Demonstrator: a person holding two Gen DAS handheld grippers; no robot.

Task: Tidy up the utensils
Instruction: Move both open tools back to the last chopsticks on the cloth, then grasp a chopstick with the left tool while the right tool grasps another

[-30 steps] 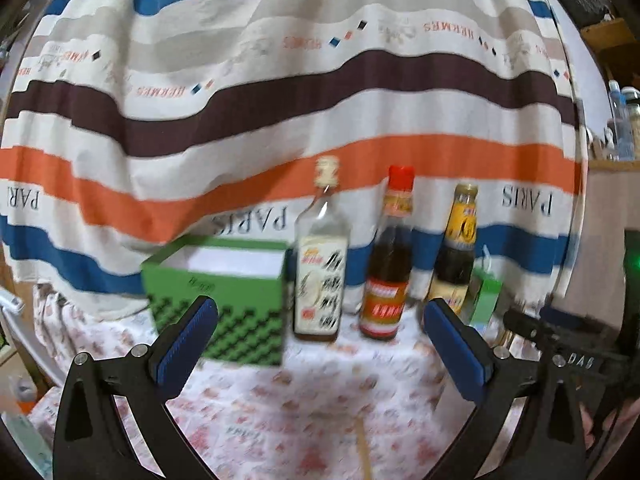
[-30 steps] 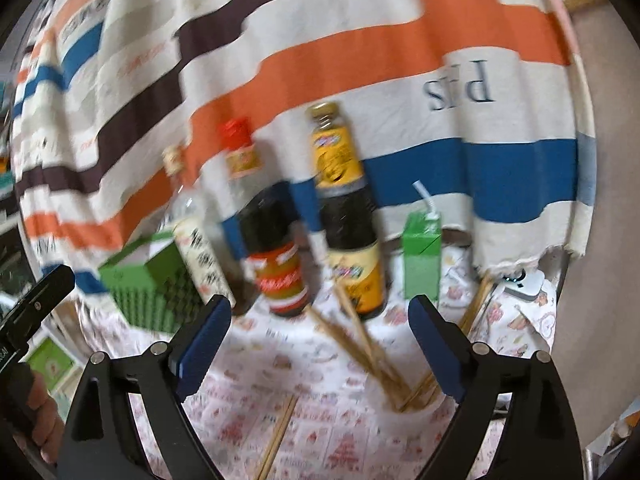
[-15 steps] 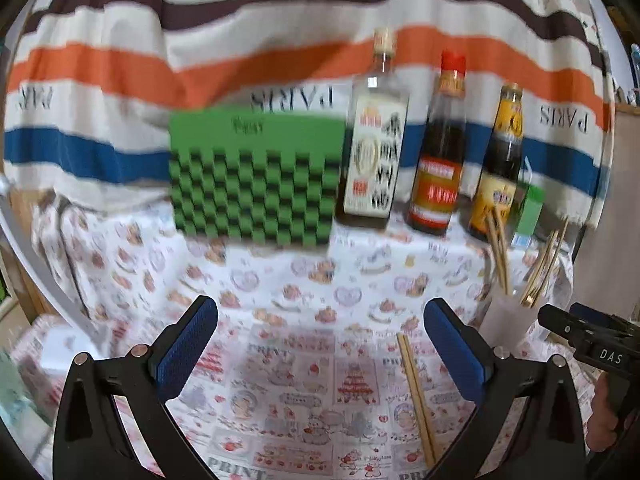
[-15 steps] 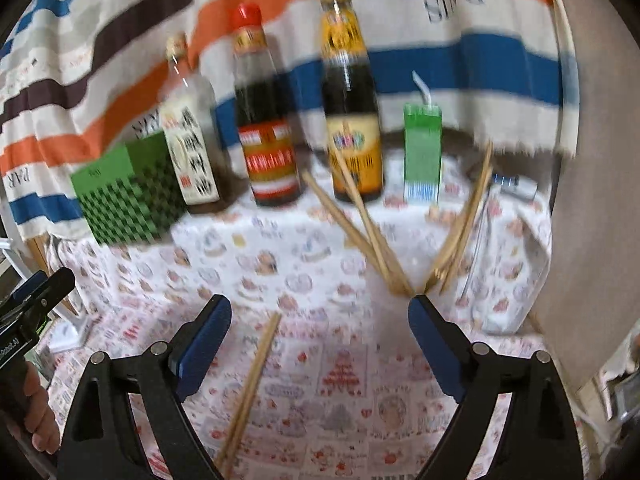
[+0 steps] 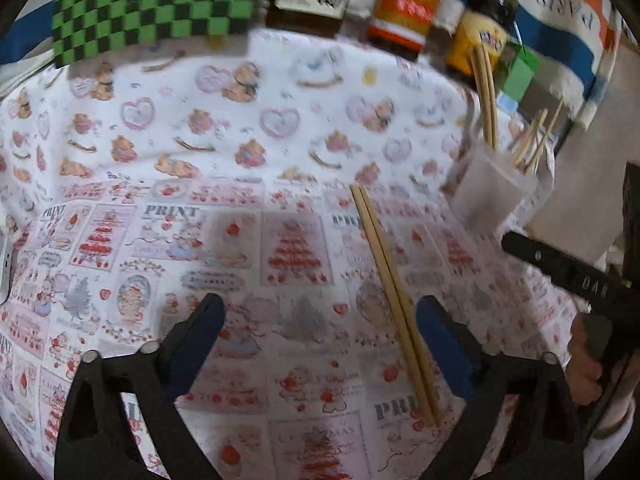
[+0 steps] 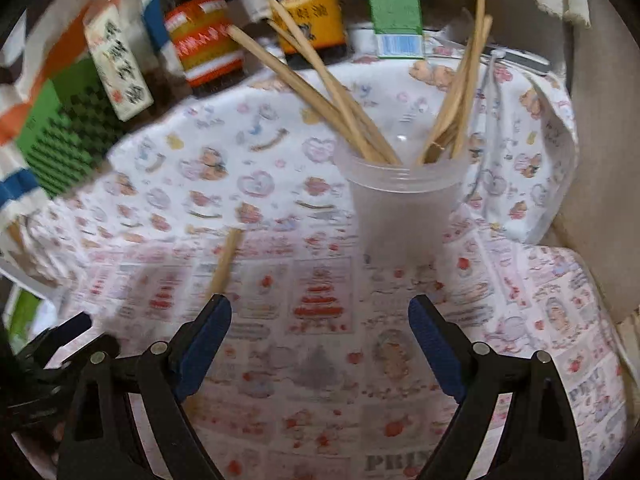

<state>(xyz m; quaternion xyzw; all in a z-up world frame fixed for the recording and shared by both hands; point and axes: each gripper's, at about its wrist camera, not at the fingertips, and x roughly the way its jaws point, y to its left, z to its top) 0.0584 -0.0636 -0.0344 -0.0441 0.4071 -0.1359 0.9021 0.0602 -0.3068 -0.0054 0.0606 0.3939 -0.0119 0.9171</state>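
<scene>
Two chopsticks (image 5: 394, 296) flat on tablecloth (image 5: 240, 128), clear of cup (image 6: 404, 204)

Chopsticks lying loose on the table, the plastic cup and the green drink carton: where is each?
loose chopsticks (image 5: 394, 292), left wrist view, middle of the pair.
plastic cup (image 6: 404, 208), right wrist view, front wall.
green drink carton (image 6: 394, 4), right wrist view, front face.

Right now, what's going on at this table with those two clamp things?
A person holds a two-finger gripper in each hand and is tidying chopsticks. Several chopsticks already stand in a clear plastic cup. One loose pair of chopsticks lies flat on the patterned tablecloth. The left gripper hangs over that pair, jaws closing a little but gripping nothing. The right gripper is open and empty, facing the cup.
</scene>
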